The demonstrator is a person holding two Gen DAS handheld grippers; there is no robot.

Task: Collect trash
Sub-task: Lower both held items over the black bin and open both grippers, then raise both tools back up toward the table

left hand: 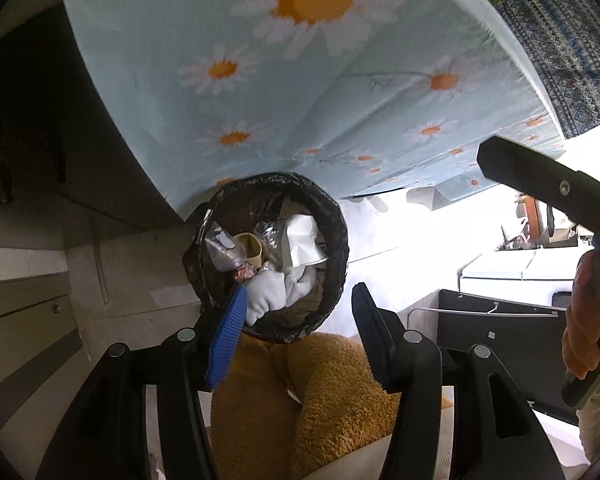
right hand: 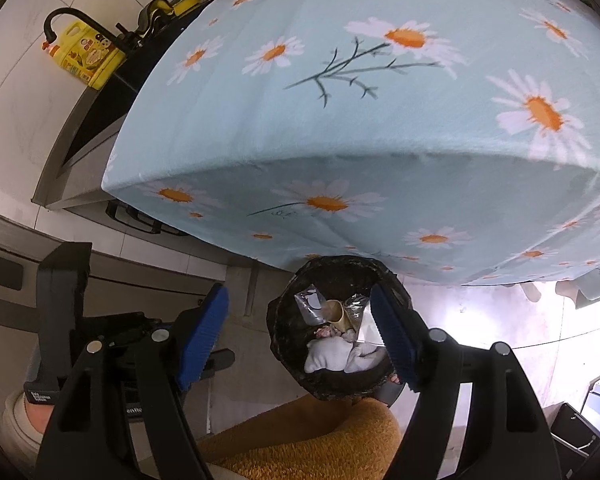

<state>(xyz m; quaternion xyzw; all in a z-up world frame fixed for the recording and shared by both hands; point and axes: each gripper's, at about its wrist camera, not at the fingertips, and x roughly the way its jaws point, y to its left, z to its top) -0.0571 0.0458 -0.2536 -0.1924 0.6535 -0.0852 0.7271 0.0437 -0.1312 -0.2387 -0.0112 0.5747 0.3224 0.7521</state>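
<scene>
A table draped in a pale blue daisy tablecloth (right hand: pixel 340 120) is filling the space ahead of and above both grippers. Just beyond the fingertips, a round bin lined with a black bag (left hand: pixel 332 216) is sitting on the floor against the cloth's hanging edge, in front of the person's mustard-coloured fleece legs (left hand: pixel 332 384). The left gripper (left hand: pixel 298 322) is hovering over the bin's near rim with its jaws apart and nothing between them. The right gripper (right hand: pixel 304 336) is also standing open and empty, its right finger overlapping the bin. Inside the bin, white crumpled tissue (right hand: pixel 332 354), silver foil wrappers (left hand: pixel 220 250) and a small beige cup (right hand: pixel 338 314) are lying.
</scene>
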